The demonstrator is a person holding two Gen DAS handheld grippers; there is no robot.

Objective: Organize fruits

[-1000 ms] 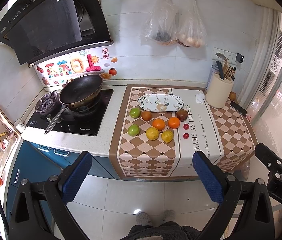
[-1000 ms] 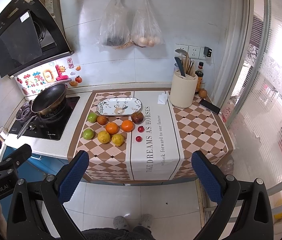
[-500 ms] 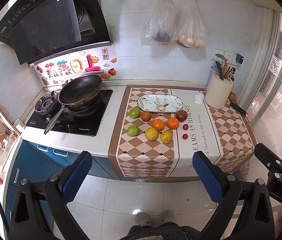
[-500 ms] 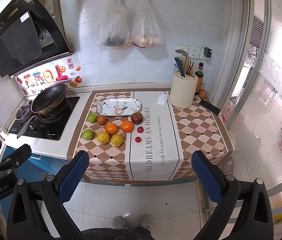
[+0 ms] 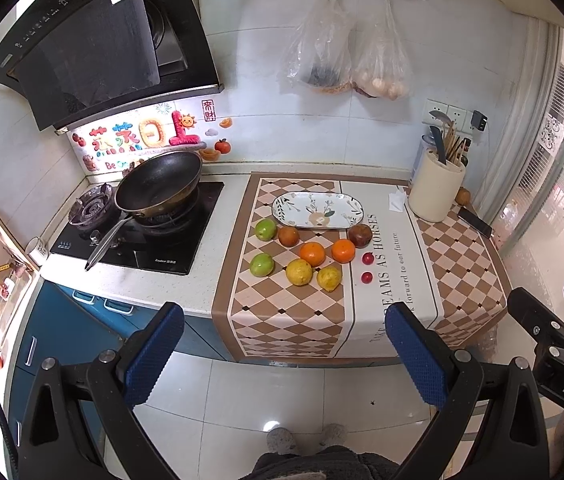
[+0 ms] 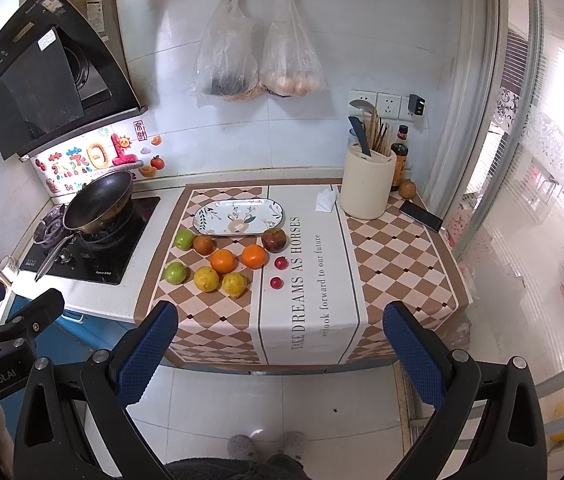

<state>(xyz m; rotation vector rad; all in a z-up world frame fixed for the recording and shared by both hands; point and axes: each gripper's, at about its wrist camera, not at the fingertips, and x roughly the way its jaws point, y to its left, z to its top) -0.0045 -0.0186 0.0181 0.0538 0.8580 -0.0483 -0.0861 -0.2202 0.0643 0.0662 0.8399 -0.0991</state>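
Note:
Several fruits lie on the checkered cloth [image 5: 282,320] in front of an empty oval patterned plate [image 5: 317,210] [image 6: 238,217]: two green apples [image 5: 262,265], two oranges [image 5: 312,253], two yellow lemons [image 5: 299,272], a brown fruit [image 5: 289,236], a dark red apple [image 5: 360,236] and two small red fruits [image 5: 367,277]. They also show in the right wrist view [image 6: 222,261]. My left gripper [image 5: 285,354] and right gripper [image 6: 282,350] are both open and empty, held above the floor well short of the counter.
A wok [image 5: 158,188] sits on the stove at the left. A cream utensil holder [image 6: 367,184], a bottle [image 6: 399,158], a phone [image 6: 420,215] and a tissue [image 6: 325,202] stand at the right. Two bags [image 6: 258,64] hang on the wall.
Both views have shifted very slightly; the counter sits a touch nearer. Both grippers stay open and nothing on the counter has moved.

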